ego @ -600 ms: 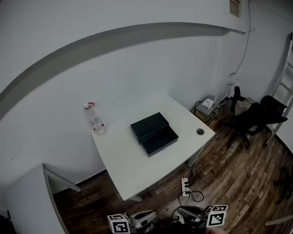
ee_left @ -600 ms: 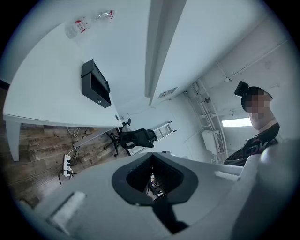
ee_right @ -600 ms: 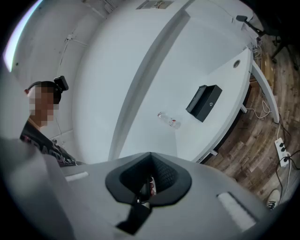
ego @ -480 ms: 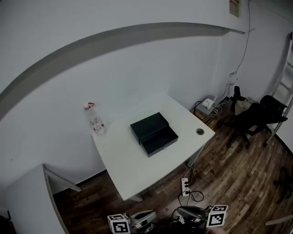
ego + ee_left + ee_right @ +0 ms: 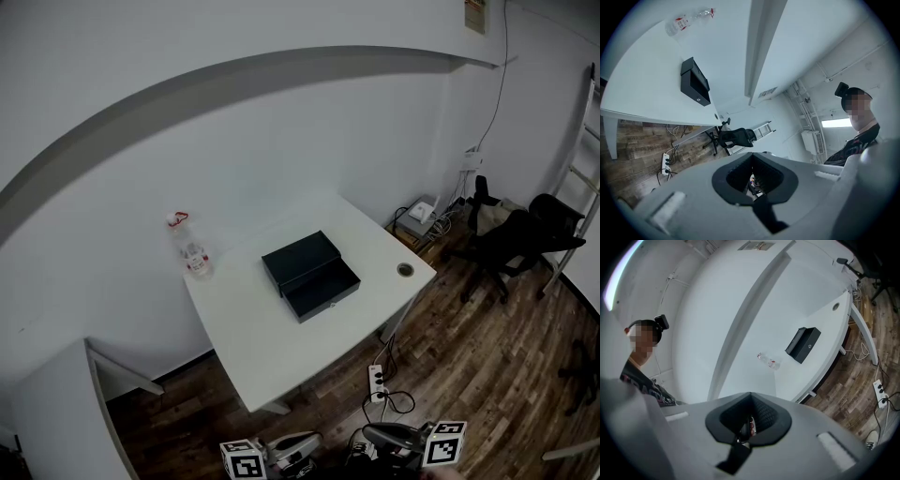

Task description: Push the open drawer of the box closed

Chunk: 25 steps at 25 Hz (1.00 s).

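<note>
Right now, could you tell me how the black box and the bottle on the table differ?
The black box is dark, low and squarish; the bottle is clear, upright and red-topped. The box sits mid-table with its drawer open; the bottle stands at a corner by the wall. Both rest on the white table.

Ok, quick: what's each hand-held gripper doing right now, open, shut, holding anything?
Left hand-held gripper: shut, holding nothing.
Right hand-held gripper: shut, holding nothing.
</note>
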### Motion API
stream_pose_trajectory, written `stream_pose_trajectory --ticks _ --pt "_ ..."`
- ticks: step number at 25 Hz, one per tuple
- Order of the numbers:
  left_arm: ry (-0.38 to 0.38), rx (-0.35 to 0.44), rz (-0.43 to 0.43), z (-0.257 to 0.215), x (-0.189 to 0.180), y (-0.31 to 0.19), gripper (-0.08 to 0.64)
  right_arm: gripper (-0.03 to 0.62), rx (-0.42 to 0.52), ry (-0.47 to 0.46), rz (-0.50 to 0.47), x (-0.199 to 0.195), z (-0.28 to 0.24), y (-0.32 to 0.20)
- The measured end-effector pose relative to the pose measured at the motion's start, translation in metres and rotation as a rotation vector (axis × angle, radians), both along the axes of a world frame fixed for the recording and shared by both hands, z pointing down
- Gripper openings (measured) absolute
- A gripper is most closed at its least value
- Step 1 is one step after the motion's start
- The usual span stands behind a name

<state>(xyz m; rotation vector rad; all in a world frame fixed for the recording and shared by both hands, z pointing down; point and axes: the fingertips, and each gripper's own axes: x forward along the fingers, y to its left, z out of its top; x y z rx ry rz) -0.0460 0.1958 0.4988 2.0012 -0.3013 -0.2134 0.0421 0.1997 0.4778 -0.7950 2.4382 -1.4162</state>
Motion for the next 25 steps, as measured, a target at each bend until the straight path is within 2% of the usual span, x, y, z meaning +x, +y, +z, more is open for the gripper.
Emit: stream_pose_trajectory --ticks 8,18,25 --pt "-0.003 -0.011 -0.009 0.005 0.01 -0.005 0.0 0.005 0.017 -0.012 0.022 0.021 -0.001 -0.014" --pt "-0.041 -0.039 -0.092 0.014 0.032 -0.025 0.0 0.005 0.009 -0.043 -0.066 0.042 0.006 -0.045" --pt "-0.072 -0.031 -0.155 0.015 0.057 -0.05 0.0 0.005 0.008 -0.066 -0.1 0.076 0.008 -0.065"
